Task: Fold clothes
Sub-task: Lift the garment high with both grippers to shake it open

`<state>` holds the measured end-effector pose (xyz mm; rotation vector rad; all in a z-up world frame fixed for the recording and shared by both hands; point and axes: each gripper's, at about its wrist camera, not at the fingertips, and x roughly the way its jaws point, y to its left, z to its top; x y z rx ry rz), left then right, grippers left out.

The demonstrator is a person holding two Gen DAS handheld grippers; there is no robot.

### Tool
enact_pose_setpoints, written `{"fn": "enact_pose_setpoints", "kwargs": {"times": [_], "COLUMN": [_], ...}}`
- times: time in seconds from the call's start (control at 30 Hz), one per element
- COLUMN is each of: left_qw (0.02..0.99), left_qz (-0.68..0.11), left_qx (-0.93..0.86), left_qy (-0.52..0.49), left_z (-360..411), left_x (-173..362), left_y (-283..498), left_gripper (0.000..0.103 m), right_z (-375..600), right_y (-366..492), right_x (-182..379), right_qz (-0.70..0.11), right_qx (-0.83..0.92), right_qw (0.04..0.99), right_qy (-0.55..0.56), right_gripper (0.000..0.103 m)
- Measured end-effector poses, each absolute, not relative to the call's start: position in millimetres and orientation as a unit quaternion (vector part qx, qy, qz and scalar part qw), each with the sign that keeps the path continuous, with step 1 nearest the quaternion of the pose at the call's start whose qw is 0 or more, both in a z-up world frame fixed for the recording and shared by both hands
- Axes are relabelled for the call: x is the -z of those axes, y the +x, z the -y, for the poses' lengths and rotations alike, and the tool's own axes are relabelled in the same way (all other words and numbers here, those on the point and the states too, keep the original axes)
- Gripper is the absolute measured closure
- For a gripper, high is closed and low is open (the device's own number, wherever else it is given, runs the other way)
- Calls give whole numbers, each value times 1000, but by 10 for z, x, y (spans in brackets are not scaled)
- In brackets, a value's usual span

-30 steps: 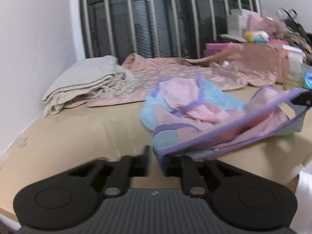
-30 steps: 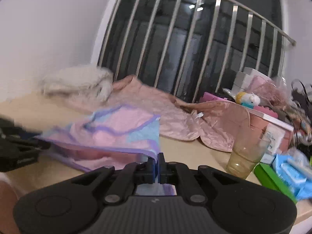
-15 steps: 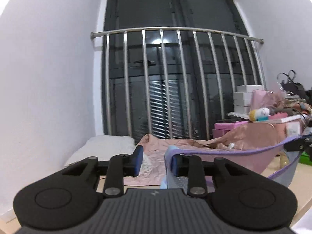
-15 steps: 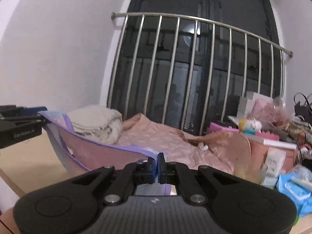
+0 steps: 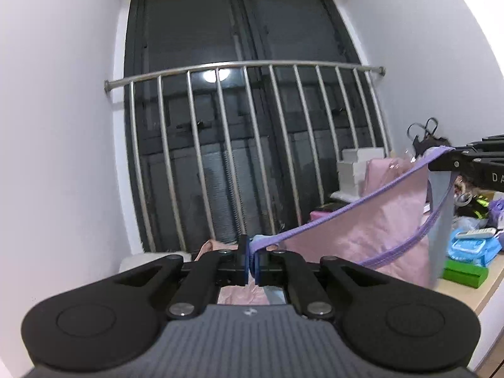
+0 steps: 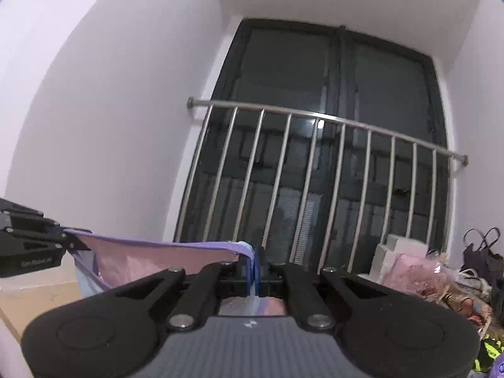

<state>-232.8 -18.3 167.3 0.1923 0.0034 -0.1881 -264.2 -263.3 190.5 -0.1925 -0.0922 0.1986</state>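
A pink and light-blue garment [image 5: 378, 230] with purple trim hangs stretched in the air between my two grippers. My left gripper [image 5: 252, 260] has its jaws closing, with the purple hem pinched between the blue pads. My right gripper [image 6: 255, 264] is shut on the opposite corner of the garment [image 6: 151, 261]. In the left wrist view the right gripper [image 5: 453, 160] shows at the far right, holding its corner higher. In the right wrist view the left gripper [image 6: 63, 236] shows at the far left. Both grippers point level toward the window.
A steel railing [image 5: 245, 66] crosses a dark window straight ahead, with white walls either side. At the right of the wooden table [image 5: 472, 293] lie a green box [image 5: 463, 272], blue packs [image 5: 472, 245], white boxes [image 5: 359, 170] and bags. A pink quilt [image 5: 211, 245] peeks out behind the left fingers.
Both grippers have risen, lifting the garment off the table until it hangs spread between them. The left jaws stood apart half a second ago and now pinch the hem.
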Motion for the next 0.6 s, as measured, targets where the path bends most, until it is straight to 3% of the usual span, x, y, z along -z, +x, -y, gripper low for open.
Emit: {"fn": "enact_pose_setpoints", "kwargs": {"times": [0.17, 0.27, 0.37, 0.47, 0.6], "left_qw": [992, 986, 985, 997, 982], "left_qz": [-57, -110, -129, -24, 169], "left_qx": [88, 107, 108, 73, 72], "left_qy": [73, 64, 39, 29, 40], "left_z": [81, -51, -75, -119, -114], "left_x": [-1516, -1505, -1872, -2675, -3566], "left_y": [-1845, -1166, -330, -9, -650], "left_gripper": [101, 101, 102, 102, 101], "right_z": [2537, 2445, 2314, 2208, 2183], "right_y": [-2078, -1477, -600, -127, -371], "right_x": [-1650, -1485, -1563, -2206, -3058], "right_qz": [-29, -84, -108, 8, 198], "right_qx": [-116, -128, -118, -72, -30], "right_qw": [988, 982, 978, 987, 971], "right_qy": [-99, -108, -134, -141, -132], "right_gripper": [101, 101, 101, 102, 102]}}
